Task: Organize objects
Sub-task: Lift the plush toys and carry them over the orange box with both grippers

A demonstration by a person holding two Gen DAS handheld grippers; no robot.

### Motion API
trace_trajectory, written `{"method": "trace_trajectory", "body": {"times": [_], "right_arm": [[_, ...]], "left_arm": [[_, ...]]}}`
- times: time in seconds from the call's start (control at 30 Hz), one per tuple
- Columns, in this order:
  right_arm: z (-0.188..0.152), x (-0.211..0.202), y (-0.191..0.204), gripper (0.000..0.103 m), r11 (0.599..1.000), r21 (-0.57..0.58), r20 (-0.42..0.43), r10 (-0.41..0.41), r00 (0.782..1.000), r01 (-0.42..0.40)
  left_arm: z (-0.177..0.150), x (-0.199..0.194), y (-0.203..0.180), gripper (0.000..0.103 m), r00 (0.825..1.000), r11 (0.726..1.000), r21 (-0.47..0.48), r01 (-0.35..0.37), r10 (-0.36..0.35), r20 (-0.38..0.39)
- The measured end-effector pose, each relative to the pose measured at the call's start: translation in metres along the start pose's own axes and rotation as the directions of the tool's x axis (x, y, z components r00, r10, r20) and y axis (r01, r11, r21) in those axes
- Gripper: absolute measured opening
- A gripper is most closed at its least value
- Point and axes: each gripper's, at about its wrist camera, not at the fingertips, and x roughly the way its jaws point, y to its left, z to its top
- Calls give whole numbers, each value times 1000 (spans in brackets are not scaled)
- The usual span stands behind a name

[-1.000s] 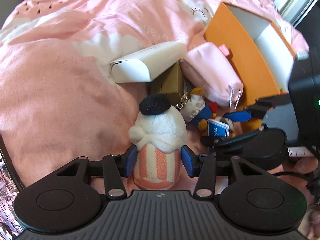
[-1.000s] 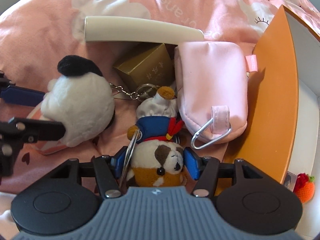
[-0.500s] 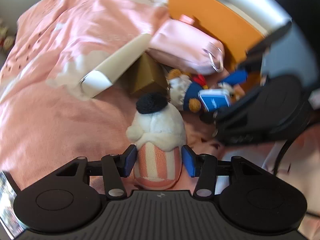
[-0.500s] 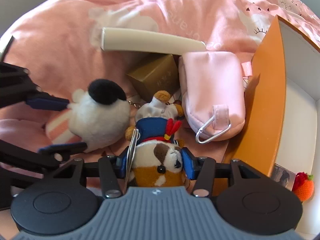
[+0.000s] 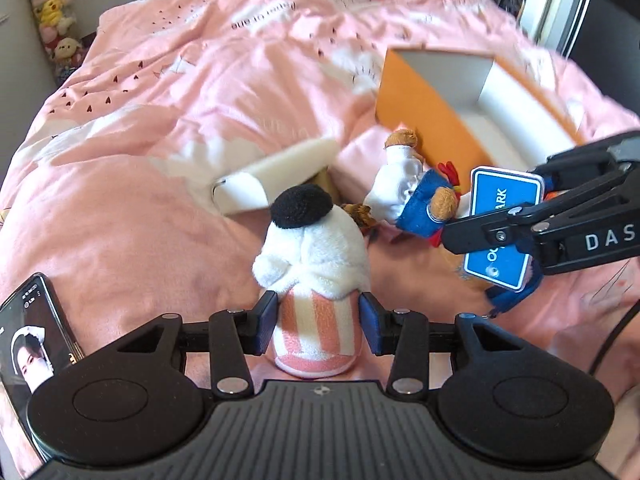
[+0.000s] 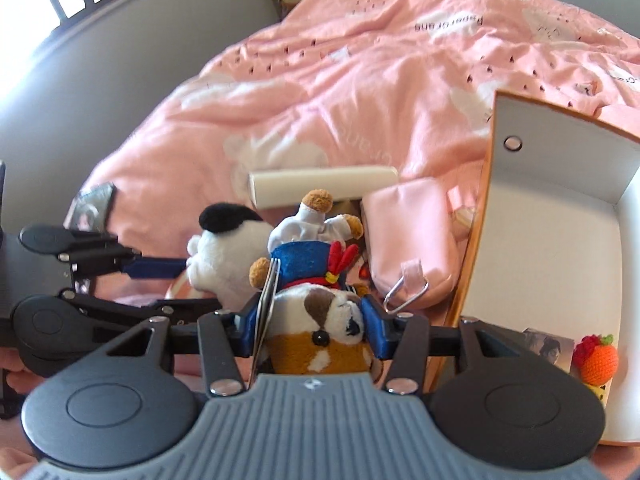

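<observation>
Left wrist view is showing both grippers lifting: left gripper (image 5: 319, 329) clamping the striped plush (image 5: 315, 280), right gripper (image 6: 312, 330) clamping the dog (image 6: 316, 320), box (image 6: 560, 216) at two o'clock.

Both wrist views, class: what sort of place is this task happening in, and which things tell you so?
Most likely a bedroom. The work surface is a bed under a pink printed duvet, a row of plush toys is stacked against the wall beside it, and a phone lies on the covers.
</observation>
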Motion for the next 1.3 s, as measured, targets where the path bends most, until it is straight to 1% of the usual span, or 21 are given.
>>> {"method": "trace_trajectory", "body": {"times": [0.13, 0.23, 0.3, 0.37, 0.47, 0.63, 0.7, 0.83, 0.93, 0.97, 1.07, 1.17, 1.27, 1.3], "right_arm": [[7, -35, -7, 53, 999, 39, 102, 28, 994, -32], [14, -55, -15, 53, 998, 55, 155, 30, 988, -39], [18, -64, -23, 53, 997, 70, 173, 18, 985, -30], [21, -71, -33, 53, 996, 91, 184, -6, 983, -11], [20, -76, -48, 53, 993, 117, 189, -40, 981, 18], [17, -79, -79, 53, 982, 175, 193, -100, 976, 66], [17, -81, -95, 53, 974, 212, 192, -118, 974, 76], [16, -81, -125, 53, 954, 282, 173, -158, 972, 105], [15, -79, -145, 53, 937, 329, 152, -174, 973, 117], [14, -78, -152, 53, 931, 343, 144, -182, 973, 124], [12, -72, -170, 53, 912, 388, 117, -196, 974, 137], [11, -61, -188, 53, 894, 427, 83, -192, 978, 140], [12, -44, -203, 53, 879, 451, 45, -194, 980, 154], [13, -39, -207, 53, 878, 452, 36, -195, 980, 158]], "left_arm": [[16, -24, -4, 45, 995, 997, -49, 65, -61, 83], [31, -31, -12, 41, 986, 992, -53, 111, -103, 132], [42, -31, -15, 38, 980, 988, -59, 141, -131, 150], [52, -30, -18, 37, 976, 985, -64, 158, -145, 163], [69, -28, -24, 36, 973, 985, -37, 169, -160, 165], [101, -27, -40, 36, 967, 988, 25, 155, -157, 200], [116, -26, -47, 36, 959, 985, 39, 169, -174, 223], [146, -21, -70, 36, 935, 975, 77, 206, -220, 279], [164, -9, -93, 36, 920, 965, 135, 224, -255, 299], [169, -2, -102, 36, 918, 961, 159, 224, -263, 296], [183, 24, -123, 36, 921, 952, 217, 216, -272, 279], [193, 58, -141, 36, 928, 943, 269, 196, -268, 260], [193, 86, -150, 36, 932, 933, 316, 172, -258, 256], [192, 96, -153, 36, 936, 932, 325, 161, -249, 250]]}}
